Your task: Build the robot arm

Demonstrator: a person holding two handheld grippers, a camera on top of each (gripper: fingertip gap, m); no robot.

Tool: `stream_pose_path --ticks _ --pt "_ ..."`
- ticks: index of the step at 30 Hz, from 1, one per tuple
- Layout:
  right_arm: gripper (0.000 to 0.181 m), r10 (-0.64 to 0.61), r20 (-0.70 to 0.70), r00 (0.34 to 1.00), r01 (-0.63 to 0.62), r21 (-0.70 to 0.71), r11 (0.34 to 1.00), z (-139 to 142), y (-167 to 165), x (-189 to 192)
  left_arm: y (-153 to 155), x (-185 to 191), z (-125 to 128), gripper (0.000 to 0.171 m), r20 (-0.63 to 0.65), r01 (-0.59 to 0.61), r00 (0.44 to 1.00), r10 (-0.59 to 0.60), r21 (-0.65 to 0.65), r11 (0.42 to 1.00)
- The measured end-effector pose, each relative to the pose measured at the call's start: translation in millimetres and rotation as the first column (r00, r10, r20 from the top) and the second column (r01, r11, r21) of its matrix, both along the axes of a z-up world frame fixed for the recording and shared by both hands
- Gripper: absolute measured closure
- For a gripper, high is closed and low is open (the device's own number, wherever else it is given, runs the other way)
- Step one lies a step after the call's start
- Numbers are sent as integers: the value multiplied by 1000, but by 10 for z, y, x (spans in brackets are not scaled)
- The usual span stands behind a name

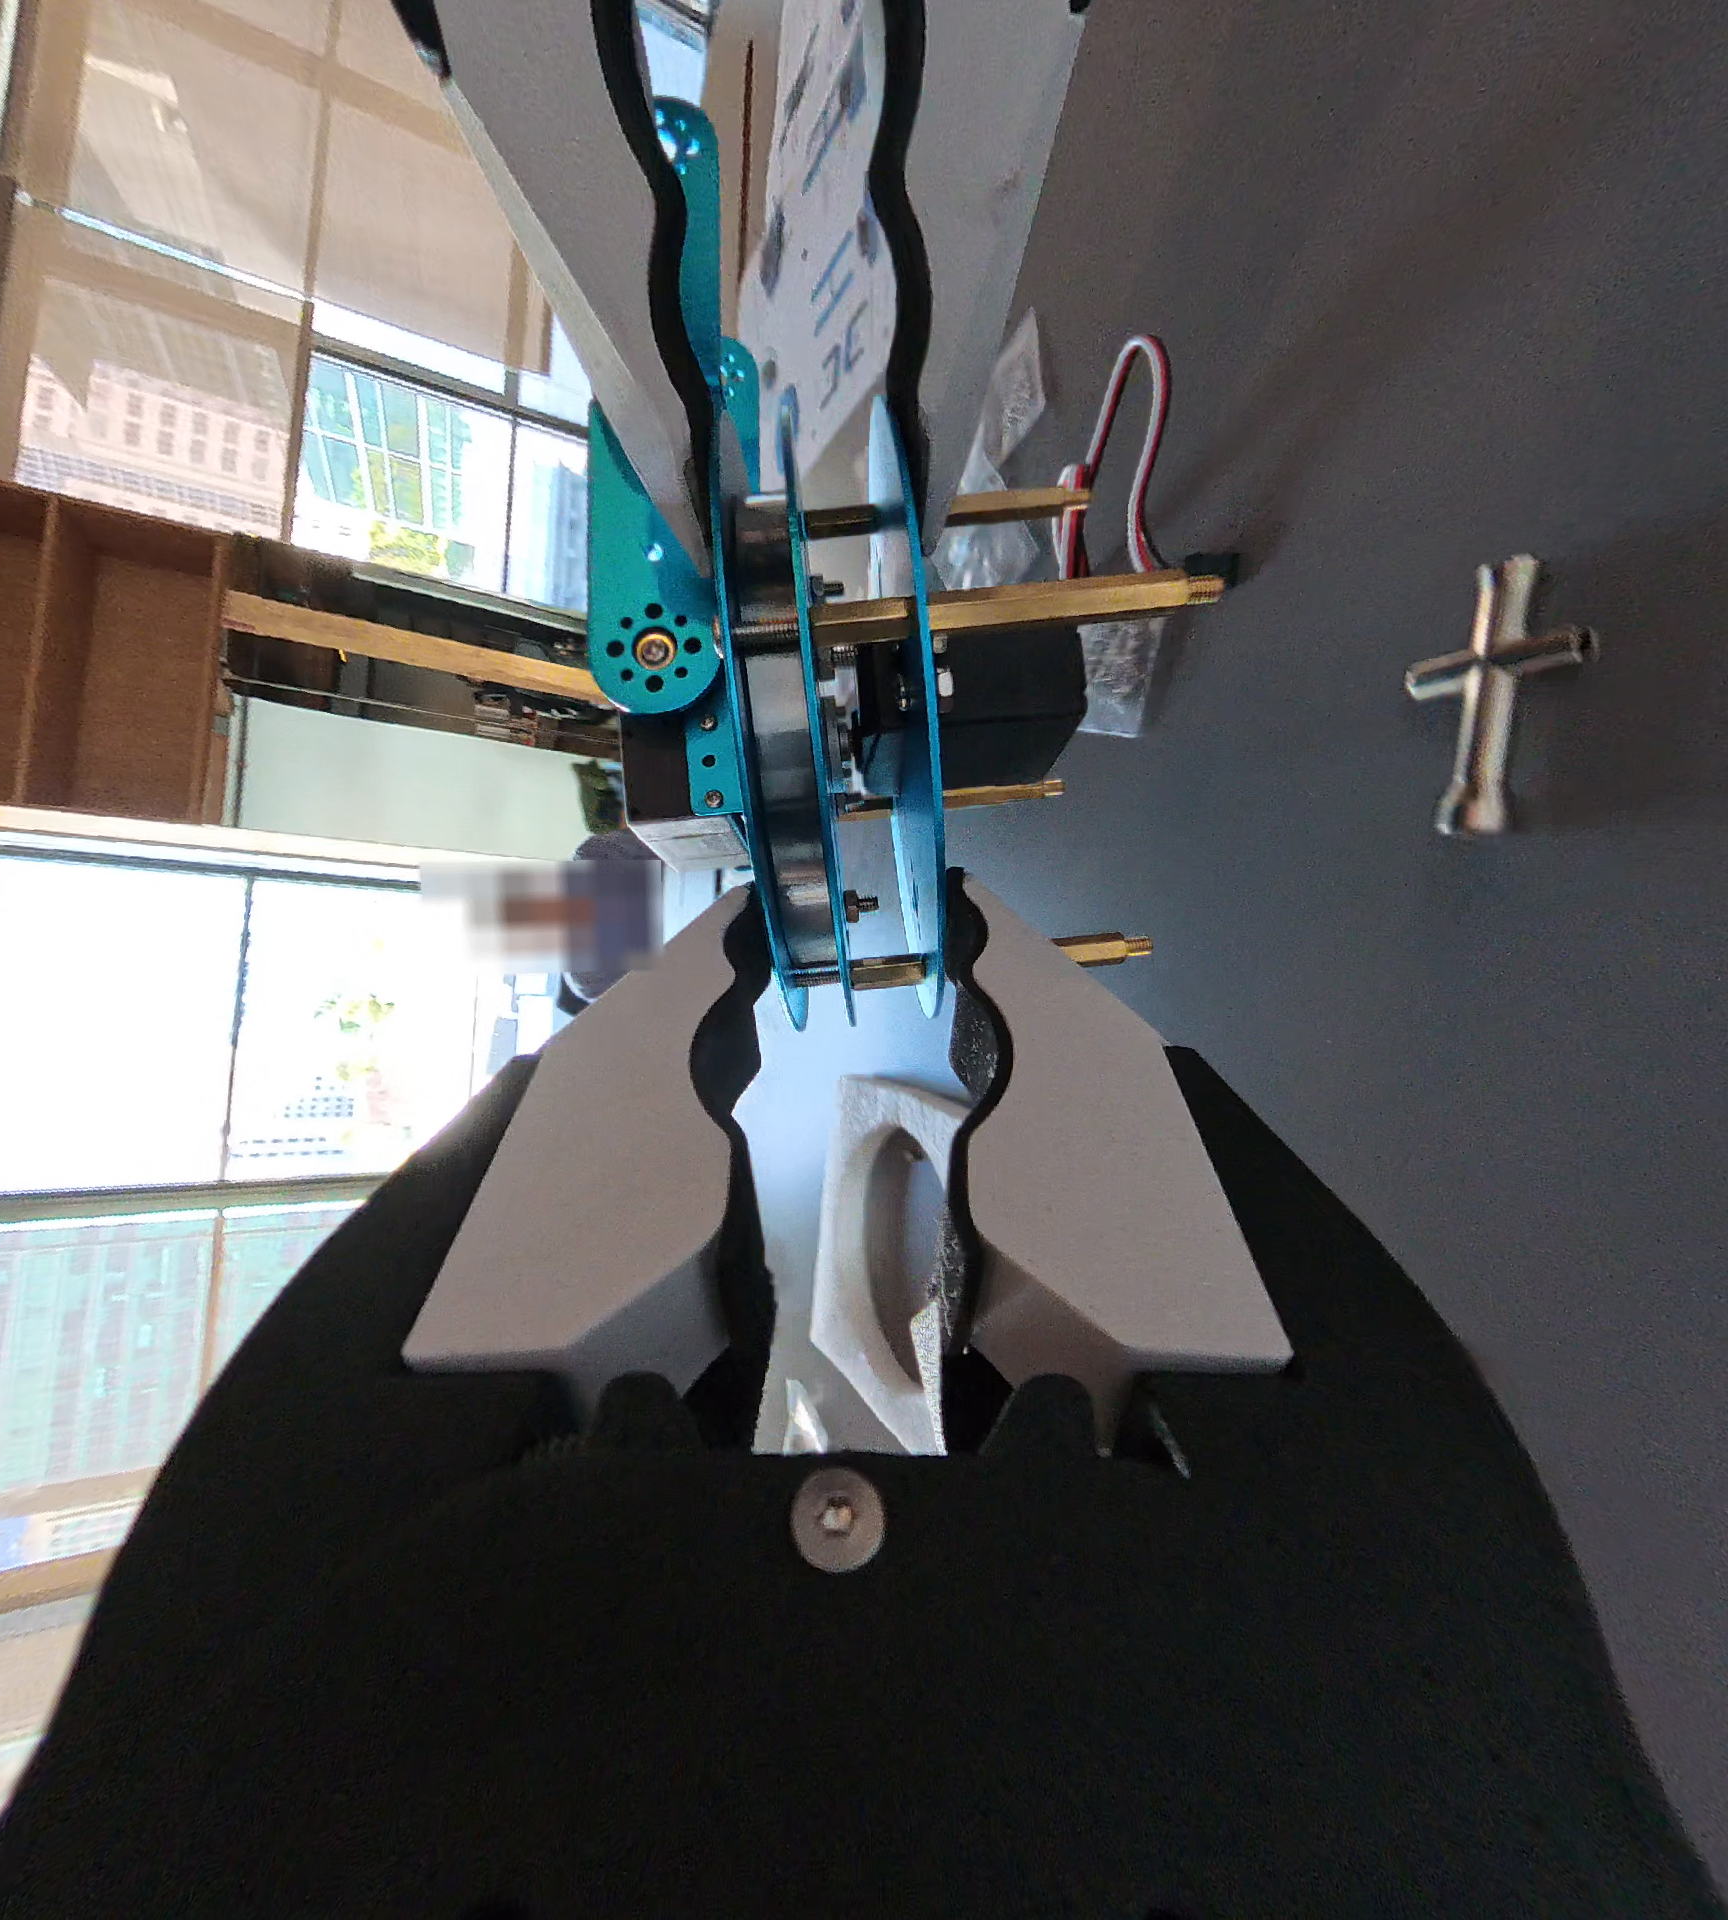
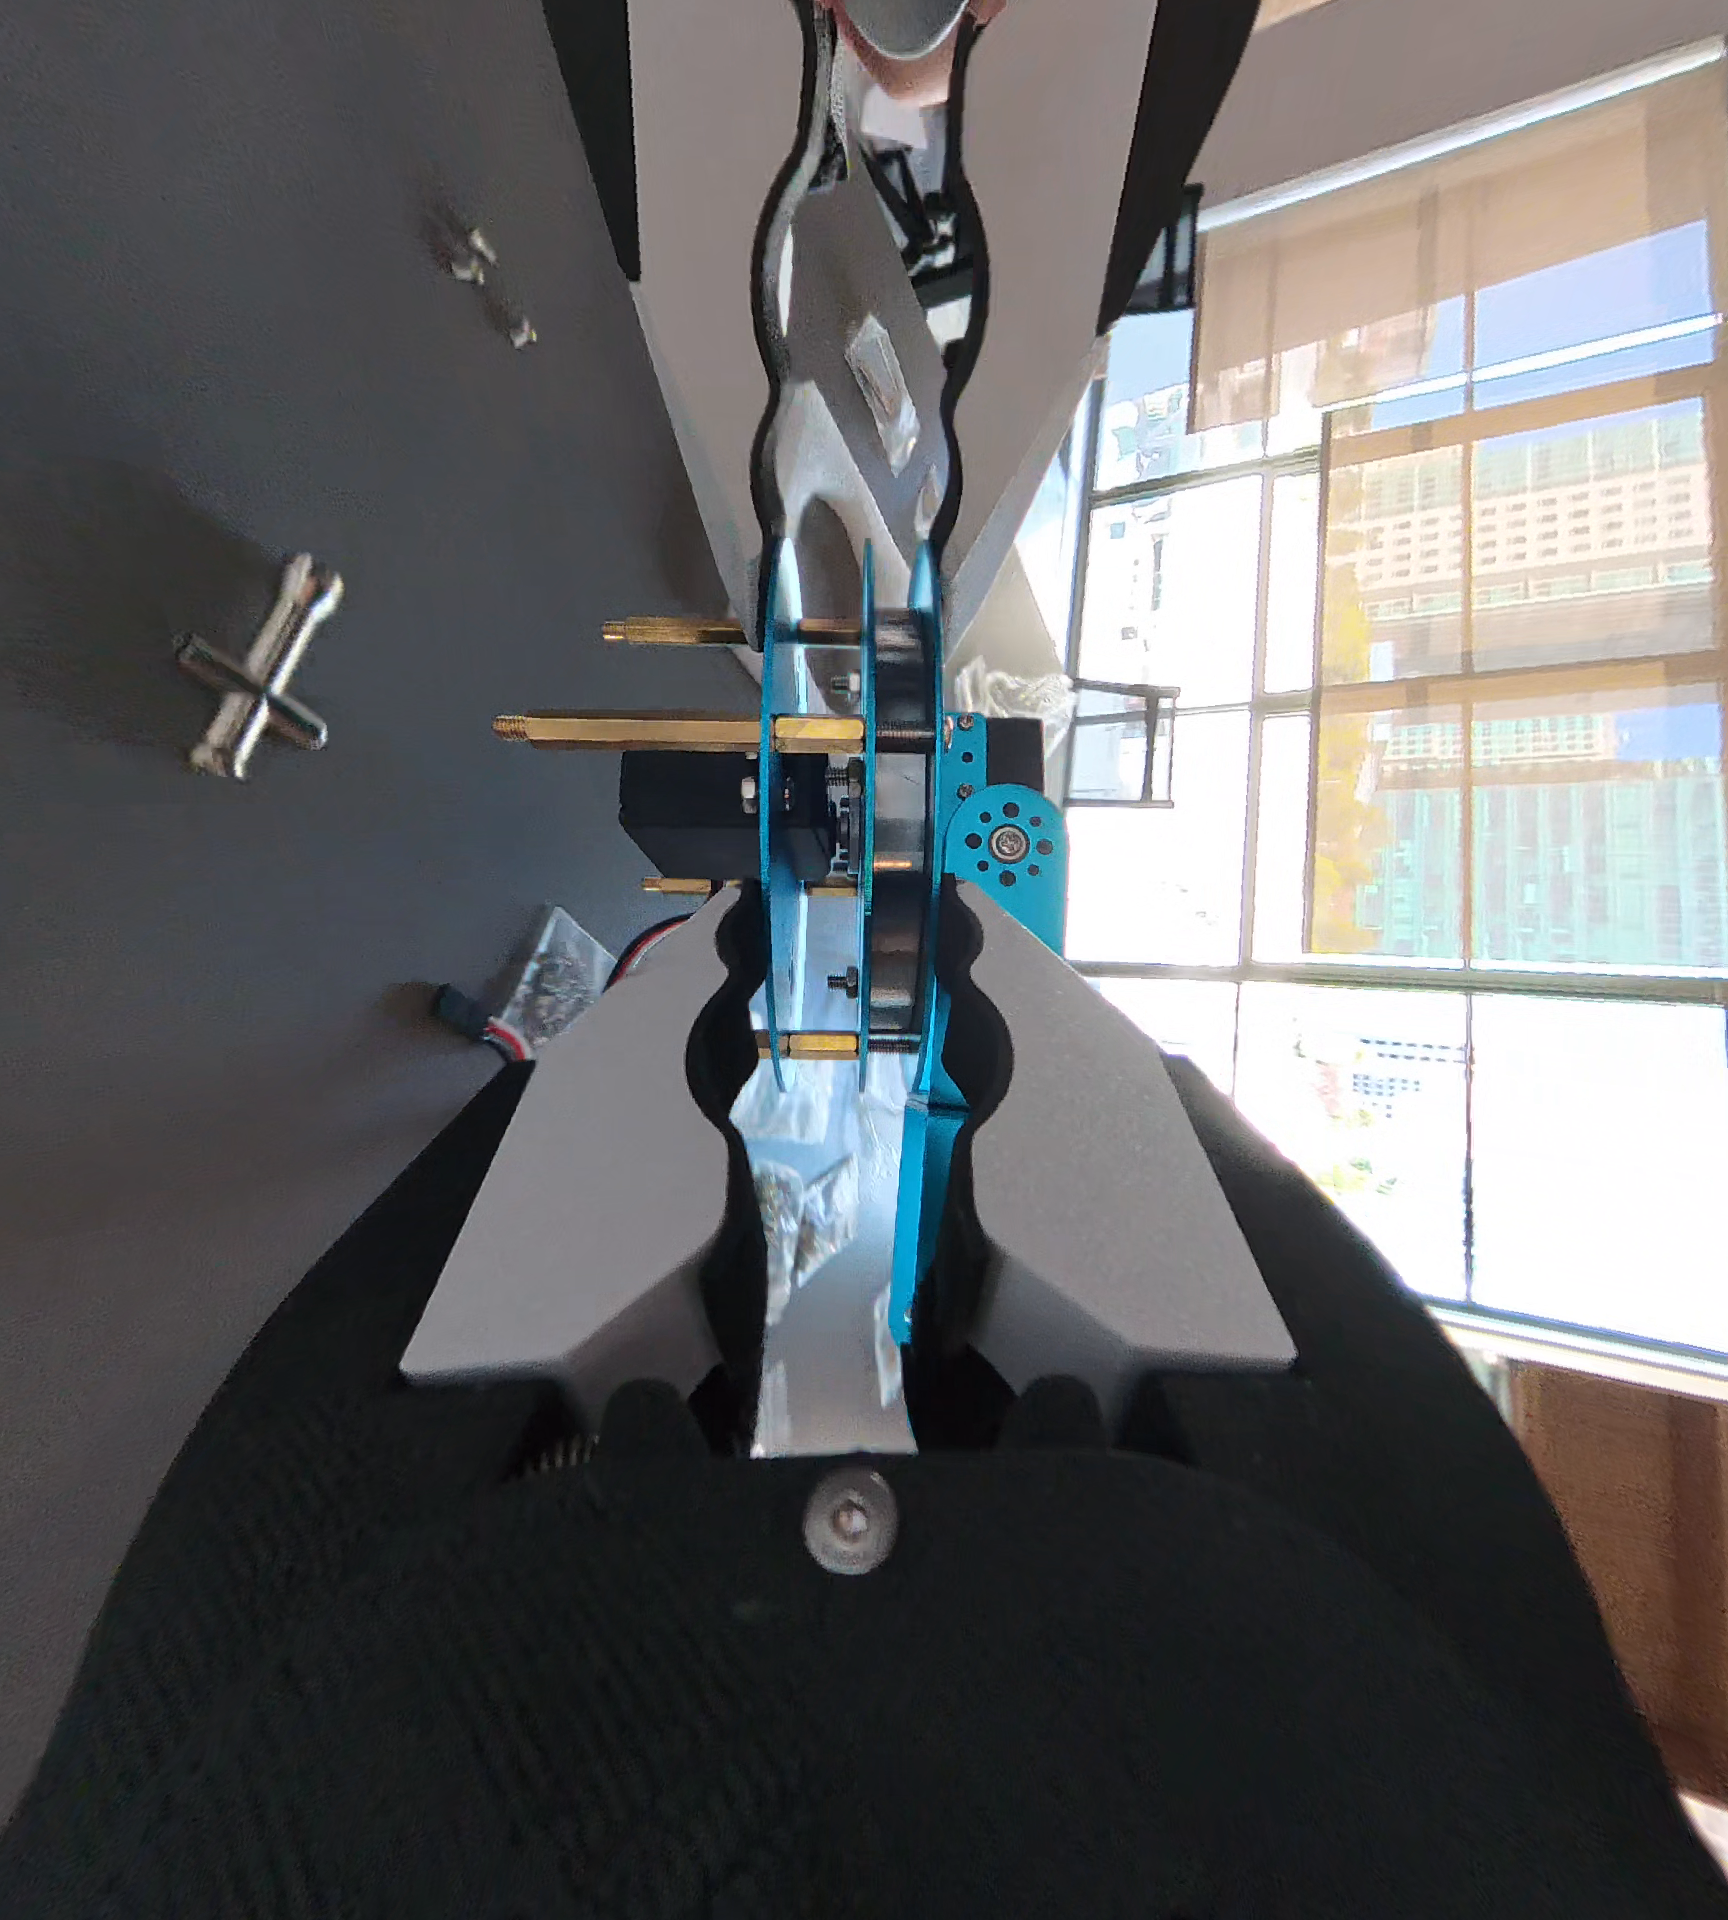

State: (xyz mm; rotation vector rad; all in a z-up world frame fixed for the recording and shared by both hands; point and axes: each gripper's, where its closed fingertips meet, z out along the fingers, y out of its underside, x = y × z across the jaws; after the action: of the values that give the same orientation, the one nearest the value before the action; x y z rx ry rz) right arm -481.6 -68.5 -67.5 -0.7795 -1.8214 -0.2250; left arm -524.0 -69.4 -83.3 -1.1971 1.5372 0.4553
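Observation:
A blue metal assembly (image 1: 927,831) of round plates, brass standoffs (image 1: 1026,608) and a black servo (image 1: 995,696) is held just above the dark grey table (image 1: 1462,1143). My left gripper (image 1: 855,935) is shut on the plates' rims from one side. My right gripper (image 1: 818,499) clamps the opposite side. In the right wrist view my right gripper (image 2: 849,914) is shut on the same assembly (image 2: 782,966), with the left gripper (image 2: 855,540) facing it. A blue bracket arm (image 2: 1005,842) sticks out on the window side. The standoffs (image 2: 631,729) point at the table (image 2: 164,1039).
A silver cross wrench (image 1: 1483,675) lies on the table, also in the right wrist view (image 2: 257,686). A red-white servo cable (image 1: 1120,436) and a bag of screws (image 2: 553,977) lie by the assembly. Small metal parts (image 2: 475,270) lie farther off. A wooden shelf (image 1: 60,644) stands by the windows. The gap from one gripper's tips to the other's is roughly 5 centimetres.

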Motion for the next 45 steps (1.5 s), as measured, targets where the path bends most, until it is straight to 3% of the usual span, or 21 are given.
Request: stream_pose_path --ticks 4,12,25,30,36,45 --pt "151 8 22 1000 -6 -92 996 -86 -70 -235 -84 -219 -88 139 23 11 1000 -9 -97 995" --pt "150 -11 41 999 17 -139 990 -49 -9 -402 4 -344 -38 139 61 64 997 -56 -132 989" --pt "150 -115 48 992 120 -113 986 275 180 260 264 323 294 139 53 135 990 -131 -81 988" --pt "150 -92 35 995 97 -179 979 555 56 335 112 383 554 139 81 113 991 -105 -113 987" --pt "150 -25 62 998 39 -231 972 750 -214 140 -153 159 712 139 88 51 995 -39 -134 990" --pt "150 -15 47 999 28 -293 956 794 -386 -574 -338 -570 746 139 85 42 996 -26 -185 982"
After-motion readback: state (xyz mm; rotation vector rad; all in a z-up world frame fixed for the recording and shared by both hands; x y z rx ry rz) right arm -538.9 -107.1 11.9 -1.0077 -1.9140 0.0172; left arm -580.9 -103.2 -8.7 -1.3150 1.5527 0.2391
